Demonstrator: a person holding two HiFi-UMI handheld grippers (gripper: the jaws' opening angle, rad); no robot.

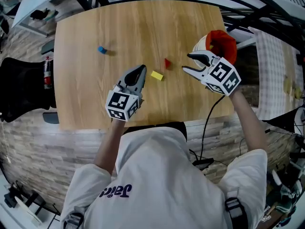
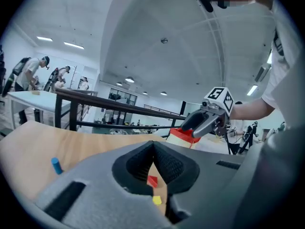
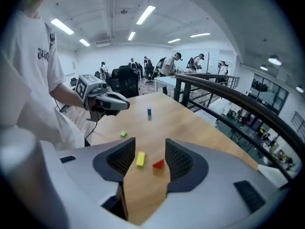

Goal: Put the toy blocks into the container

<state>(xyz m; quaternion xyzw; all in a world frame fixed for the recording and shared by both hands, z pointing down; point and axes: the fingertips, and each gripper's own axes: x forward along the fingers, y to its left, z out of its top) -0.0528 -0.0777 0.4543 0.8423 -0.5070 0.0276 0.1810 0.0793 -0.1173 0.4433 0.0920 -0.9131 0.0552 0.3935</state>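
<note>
between picks, i'd say. right gripper (image 1: 187,62) jaws wide, empty; container (image 1: 221,43) at its 2 o'clock. left gripper (image 1: 141,69) jaws closed, empty. red block (image 1: 167,62), yellow block (image 1: 157,75), blue block (image 1: 101,49) loose on worktop (image 1: 86,94). next: right jaws straddle red at 9 o'clock, close.

Yellow block (image 1: 157,75) beside red block (image 1: 167,62) on table (image 1: 90,94)

No text is fully legible. The purple script lettering (image 1: 116,191) stands on the white shirt (image 1: 162,175), on the near side of the left tongs (image 1: 141,69), upside down. The left marker cube (image 1: 123,104) and the right marker cube (image 1: 224,77) carry square patterns only.
</note>
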